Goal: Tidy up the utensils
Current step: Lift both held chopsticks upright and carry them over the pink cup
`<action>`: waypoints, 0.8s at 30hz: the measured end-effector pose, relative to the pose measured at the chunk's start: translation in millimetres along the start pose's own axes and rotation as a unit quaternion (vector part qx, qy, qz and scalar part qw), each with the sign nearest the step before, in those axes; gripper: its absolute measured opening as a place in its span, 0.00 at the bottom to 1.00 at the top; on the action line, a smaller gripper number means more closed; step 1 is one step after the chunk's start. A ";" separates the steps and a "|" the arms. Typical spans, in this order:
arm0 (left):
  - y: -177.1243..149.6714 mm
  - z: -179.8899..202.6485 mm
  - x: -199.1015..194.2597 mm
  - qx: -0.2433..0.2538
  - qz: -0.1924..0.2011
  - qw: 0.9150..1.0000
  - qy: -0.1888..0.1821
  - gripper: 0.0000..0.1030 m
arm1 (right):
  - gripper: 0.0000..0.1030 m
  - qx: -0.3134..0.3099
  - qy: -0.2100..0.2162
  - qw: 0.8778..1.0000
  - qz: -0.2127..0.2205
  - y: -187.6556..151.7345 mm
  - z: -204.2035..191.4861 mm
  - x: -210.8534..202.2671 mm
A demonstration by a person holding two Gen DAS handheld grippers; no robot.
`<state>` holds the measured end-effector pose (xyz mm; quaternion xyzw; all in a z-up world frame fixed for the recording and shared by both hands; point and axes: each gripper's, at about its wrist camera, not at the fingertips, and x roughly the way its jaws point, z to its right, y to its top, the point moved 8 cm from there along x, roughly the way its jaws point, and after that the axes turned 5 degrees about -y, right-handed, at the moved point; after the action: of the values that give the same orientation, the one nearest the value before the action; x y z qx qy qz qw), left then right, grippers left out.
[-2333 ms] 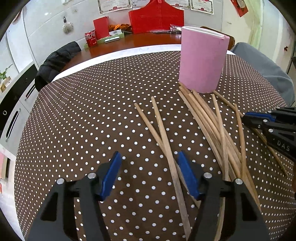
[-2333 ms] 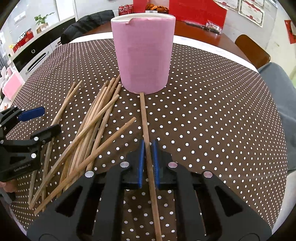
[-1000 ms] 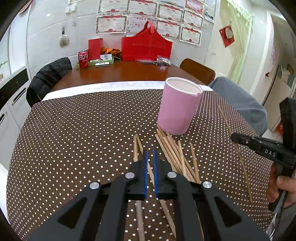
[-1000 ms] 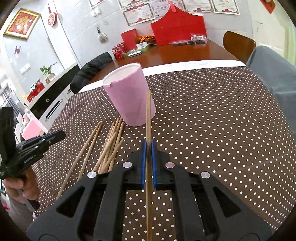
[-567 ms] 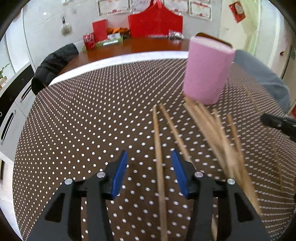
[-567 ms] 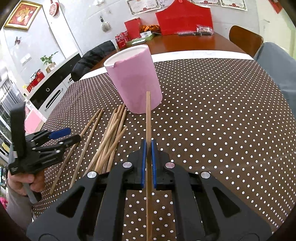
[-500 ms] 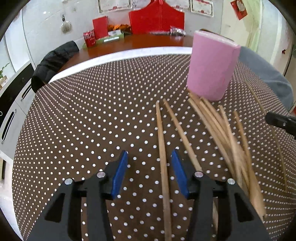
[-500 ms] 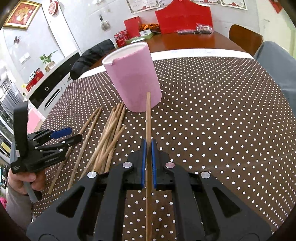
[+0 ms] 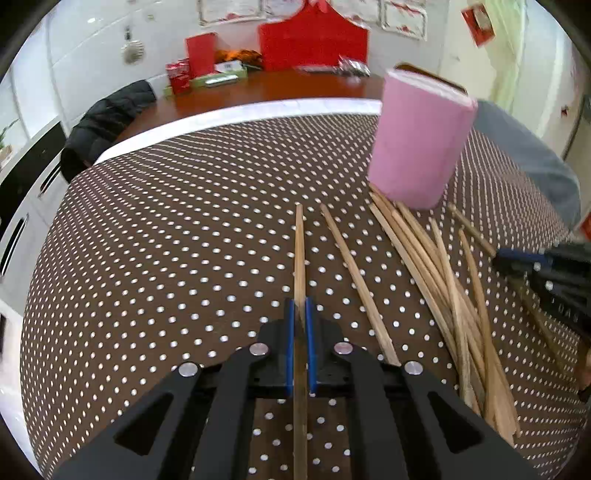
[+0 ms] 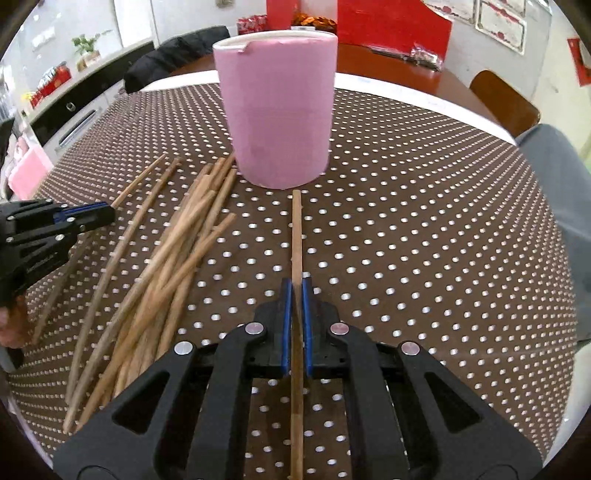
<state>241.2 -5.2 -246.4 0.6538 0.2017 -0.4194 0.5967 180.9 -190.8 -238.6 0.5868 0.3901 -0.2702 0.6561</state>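
Black jacket (image 9: 107, 122) on chair, red stand (image 9: 314, 44), wall certificates (image 10: 502, 18)

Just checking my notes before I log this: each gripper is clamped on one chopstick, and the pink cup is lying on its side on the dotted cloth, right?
Not quite. The pink cup stands upright on the dotted cloth, as the right wrist view shows. The left gripper and right gripper are each clamped on one chopstick.

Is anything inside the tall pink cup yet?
Cannot tell: both wrist views show only the tall pink cup's outer wall and white rim; its interior is hidden. No wooden chopstick pokes above the rim.
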 end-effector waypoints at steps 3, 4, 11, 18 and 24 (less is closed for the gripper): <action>2.7 -3.0 -18.7 -0.016 0.033 0.999 -0.005 0.06 | 0.05 0.027 0.041 0.998 0.029 -1.1 0.1 -12.2; 5.1 -3.2 -26.3 -0.020 0.046 0.999 -0.008 0.06 | 0.05 0.032 0.049 0.998 0.035 -0.6 1.5 -15.2; 38.8 17.3 -88.5 -0.026 0.166 0.985 -0.049 0.06 | 0.05 0.079 0.130 0.980 0.131 18.8 6.3 -73.7; 87.3 54.6 -136.8 0.001 0.280 0.955 -0.095 0.06 | 0.05 0.115 0.158 0.953 0.230 65.6 21.3 -124.2; 162.2 71.7 -151.2 -0.009 0.357 0.922 -0.151 0.06 | 0.05 0.139 0.152 0.929 0.307 133.6 40.3 -158.6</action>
<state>257.4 -70.9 -23.4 0.6062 -0.1335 -0.2707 0.7358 210.1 -224.6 -32.1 0.7970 0.2448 -0.0148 0.5520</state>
